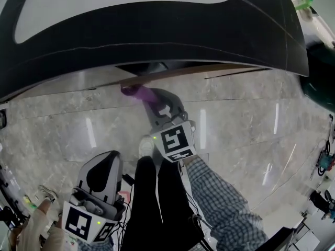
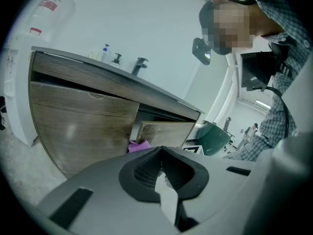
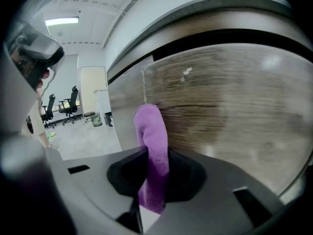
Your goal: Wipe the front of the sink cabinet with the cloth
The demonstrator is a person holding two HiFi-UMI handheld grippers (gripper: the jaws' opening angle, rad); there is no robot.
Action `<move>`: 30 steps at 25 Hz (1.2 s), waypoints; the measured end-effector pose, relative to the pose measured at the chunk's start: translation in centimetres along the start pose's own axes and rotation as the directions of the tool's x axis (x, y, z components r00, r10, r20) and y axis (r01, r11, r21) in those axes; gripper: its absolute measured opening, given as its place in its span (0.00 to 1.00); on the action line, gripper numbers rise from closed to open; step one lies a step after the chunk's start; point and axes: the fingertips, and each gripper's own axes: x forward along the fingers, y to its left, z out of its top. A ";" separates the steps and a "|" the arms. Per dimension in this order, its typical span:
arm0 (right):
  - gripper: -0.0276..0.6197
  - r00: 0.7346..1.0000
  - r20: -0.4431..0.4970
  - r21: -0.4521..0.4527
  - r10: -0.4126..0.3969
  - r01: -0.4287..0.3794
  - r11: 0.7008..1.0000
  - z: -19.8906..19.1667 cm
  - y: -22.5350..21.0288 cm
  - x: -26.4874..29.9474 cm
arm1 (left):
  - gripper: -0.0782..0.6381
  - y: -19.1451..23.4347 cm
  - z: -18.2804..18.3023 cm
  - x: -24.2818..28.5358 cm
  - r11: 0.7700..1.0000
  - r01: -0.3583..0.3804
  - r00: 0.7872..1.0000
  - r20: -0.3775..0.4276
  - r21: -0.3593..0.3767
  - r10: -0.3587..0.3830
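Observation:
A purple cloth (image 3: 152, 146) is clamped between the jaws of my right gripper (image 3: 154, 155), and its upper end presses against the wood-grain front of the sink cabinet (image 3: 225, 106). From the head view, the cloth (image 1: 137, 92) touches the cabinet just under the black countertop (image 1: 157, 30), with the right gripper (image 1: 153, 101) behind it. My left gripper (image 1: 103, 161) hangs low at the left, away from the cabinet, shut with nothing in it. The left gripper view looks past the left gripper (image 2: 161, 155) to the cabinet (image 2: 83, 126) and the cloth (image 2: 138, 146).
A white basin (image 1: 120, 4) sits in the countertop. A faucet (image 2: 140, 65) and pump bottles (image 2: 104, 53) stand on top. One cabinet door (image 2: 164, 131) stands slightly ajar. Glossy marble floor (image 1: 235, 124) spreads below. Office chairs (image 3: 61, 109) stand far off.

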 end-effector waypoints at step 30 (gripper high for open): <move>0.16 0.905 -0.068 0.193 -0.421 0.425 0.884 -5.9 -21.6 -12.2 | 0.12 -7.2 -0.2 6.7 0.991 0.121 0.991 -0.059 0.058 -0.117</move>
